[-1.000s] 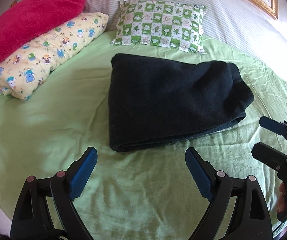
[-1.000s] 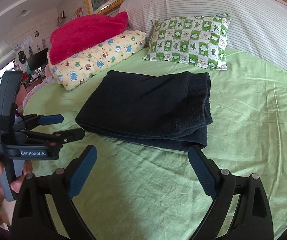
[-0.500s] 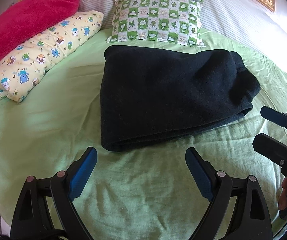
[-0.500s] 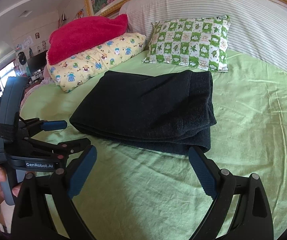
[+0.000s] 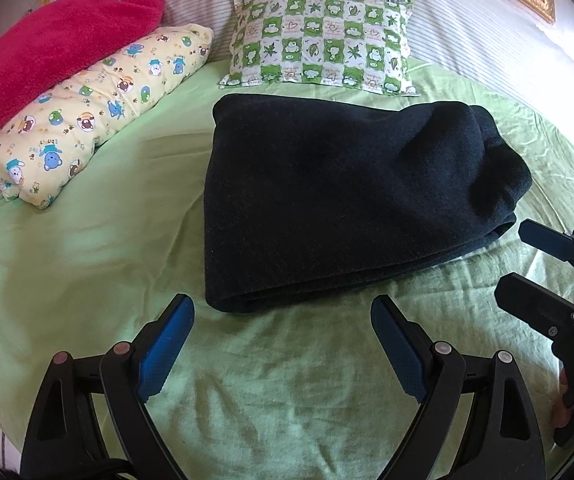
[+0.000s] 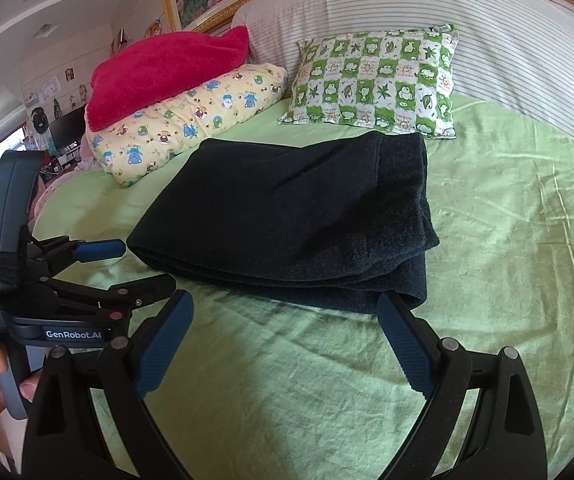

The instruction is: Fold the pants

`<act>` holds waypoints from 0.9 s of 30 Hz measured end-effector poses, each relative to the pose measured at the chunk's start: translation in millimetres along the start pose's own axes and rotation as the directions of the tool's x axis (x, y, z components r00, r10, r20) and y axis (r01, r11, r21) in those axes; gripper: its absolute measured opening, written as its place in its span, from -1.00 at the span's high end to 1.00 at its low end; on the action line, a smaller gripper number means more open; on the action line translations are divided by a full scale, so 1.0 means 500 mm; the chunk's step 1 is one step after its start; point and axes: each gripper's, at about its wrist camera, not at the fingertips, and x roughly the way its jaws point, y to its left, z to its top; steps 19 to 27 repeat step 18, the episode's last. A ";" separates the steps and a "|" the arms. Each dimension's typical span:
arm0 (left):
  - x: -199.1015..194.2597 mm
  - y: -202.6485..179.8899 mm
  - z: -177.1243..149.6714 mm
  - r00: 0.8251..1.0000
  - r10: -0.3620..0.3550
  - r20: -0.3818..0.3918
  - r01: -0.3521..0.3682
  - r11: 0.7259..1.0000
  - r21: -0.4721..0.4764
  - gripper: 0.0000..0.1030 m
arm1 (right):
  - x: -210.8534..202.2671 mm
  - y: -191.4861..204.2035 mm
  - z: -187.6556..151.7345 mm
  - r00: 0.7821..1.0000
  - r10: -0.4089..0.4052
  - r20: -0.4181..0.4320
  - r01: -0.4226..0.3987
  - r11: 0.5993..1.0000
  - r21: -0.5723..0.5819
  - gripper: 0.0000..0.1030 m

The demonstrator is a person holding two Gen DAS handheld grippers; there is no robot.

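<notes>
I start with the bed [image 5: 87,240], whose green sheet is soft and already wrinkled along its near part; my worry is that any jaw driven under the cloth will scoop the sheet as well and drag it up with the fold.

The pants [image 5: 347,200] lie near the middle of the bed, dark and thick, already doubled into a broad rectangle with several layers showing along the near edge. In the right wrist view the pants [image 6: 295,216] have a lower layer sticking out past the upper one at the near right corner. If I pinch only the top layer there, I judge the stack would shear apart and the fold come out crooked. The fleece looks bulky, so a shallow bite could slip off.

The checked pillow [image 5: 319,40] sits just beyond the far edge of the pants, and the yellow bolster [image 5: 95,108] with the red towel [image 5: 59,44] on it lies to the left; folding away from me could push the cloth against the pillow.

The left gripper [image 5: 283,336] hovers with its jaws spread wide and empty, just short of the near left corner. The right gripper [image 6: 283,336] is likewise wide and empty, one fingertip almost at the protruding layer. The two rigs are close together, so I could knock them against each other.
</notes>
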 end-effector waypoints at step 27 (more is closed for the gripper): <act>-0.013 -0.003 0.015 1.000 0.000 0.030 0.000 1.000 0.010 -0.76 | 0.011 0.003 0.005 1.000 0.000 0.003 0.000 1.000 0.001 -0.81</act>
